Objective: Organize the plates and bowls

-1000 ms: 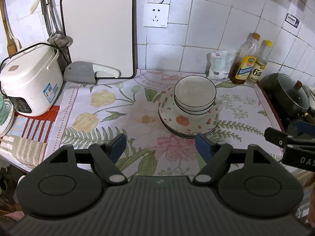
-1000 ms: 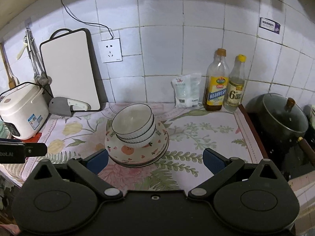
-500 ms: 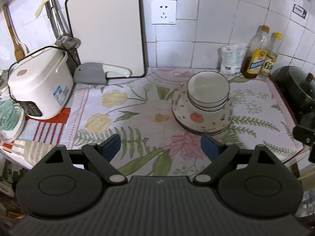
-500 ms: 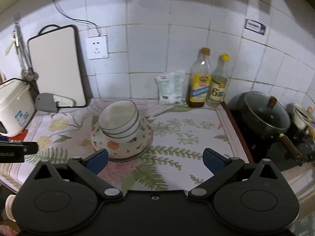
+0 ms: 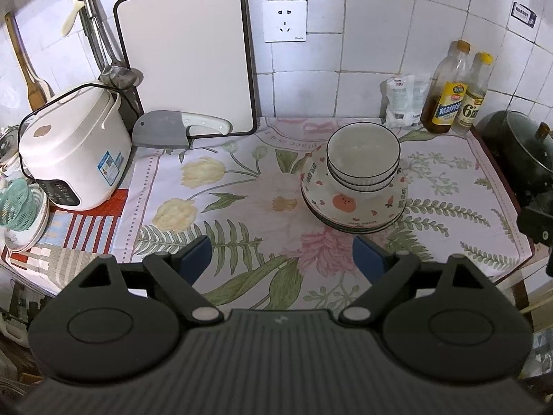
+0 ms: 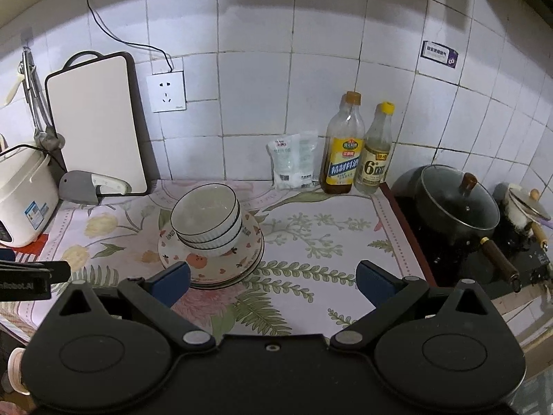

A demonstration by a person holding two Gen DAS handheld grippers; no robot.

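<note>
The left gripper (image 5: 281, 259) is spread wide and holds nothing; the stack of bowls (image 5: 363, 160) sits on the plates (image 5: 352, 207) ahead and slightly right of it; the right gripper (image 6: 273, 280) is likewise spread and empty, the stack ahead and left, near its left finger (image 6: 171, 282).

White square wall tiles (image 6: 252, 97) back a counter spread with a floral cloth (image 5: 242, 214). A wall socket (image 5: 284, 20) has 1 black cord running up from it. A white cutting board (image 5: 186, 58) leans upright against the wall. Light pools on the upper tiles.
</note>
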